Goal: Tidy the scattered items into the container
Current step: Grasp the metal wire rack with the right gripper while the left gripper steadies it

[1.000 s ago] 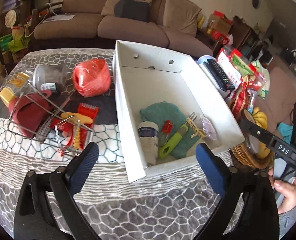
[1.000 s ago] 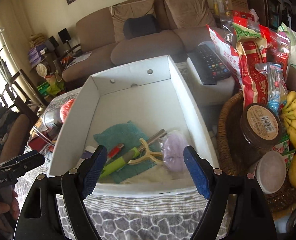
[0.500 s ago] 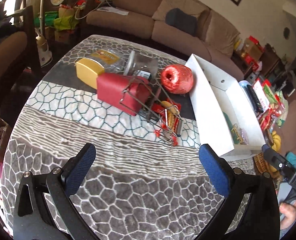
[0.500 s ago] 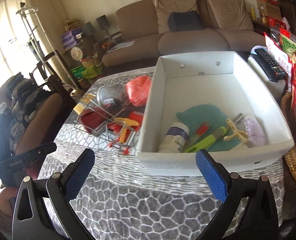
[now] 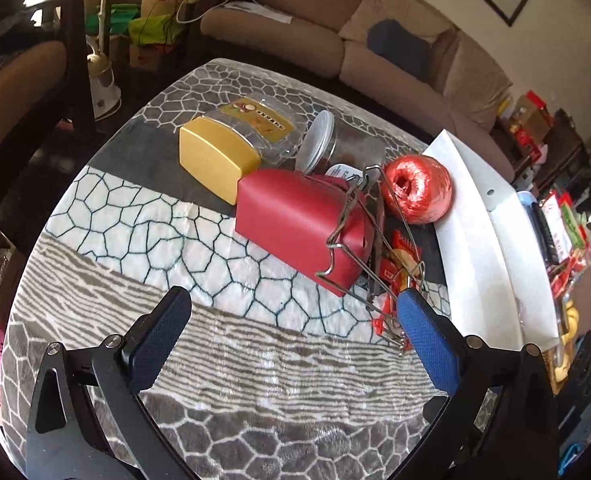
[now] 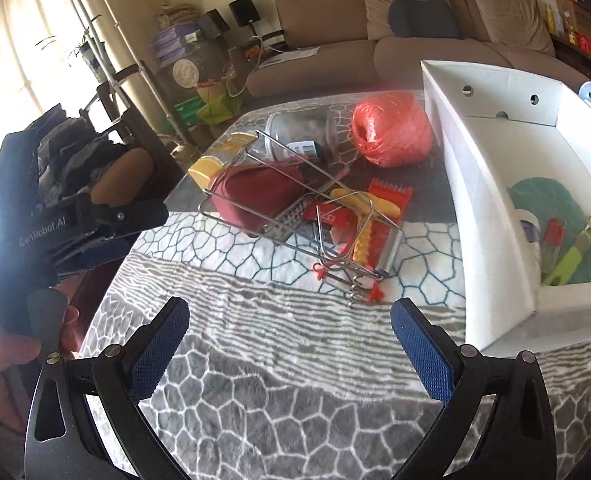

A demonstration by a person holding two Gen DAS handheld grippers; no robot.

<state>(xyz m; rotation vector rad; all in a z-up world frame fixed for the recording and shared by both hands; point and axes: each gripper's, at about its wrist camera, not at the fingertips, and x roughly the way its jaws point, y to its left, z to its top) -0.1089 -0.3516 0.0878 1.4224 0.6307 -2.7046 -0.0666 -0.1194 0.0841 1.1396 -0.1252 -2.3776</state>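
Left wrist view gives us our left gripper (image 5: 291, 328) spread wide with nothing held, above the patterned tablecloth (image 5: 143, 240). Ahead lie a red pouch (image 5: 299, 216) under a wire rack (image 5: 359, 240), a yellow-lidded jar (image 5: 219, 156) and a red twine ball (image 5: 417, 188) touching the white box (image 5: 491, 264). Our right gripper (image 6: 289, 346) has just been opening and stands wide, empty. Inside the box we see a teal cloth (image 6: 547, 200) and a green-handled tool (image 6: 565, 264).

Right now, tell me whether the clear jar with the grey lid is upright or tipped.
Tipped: the clear jar lies on its side on the table, lid facing sideways.
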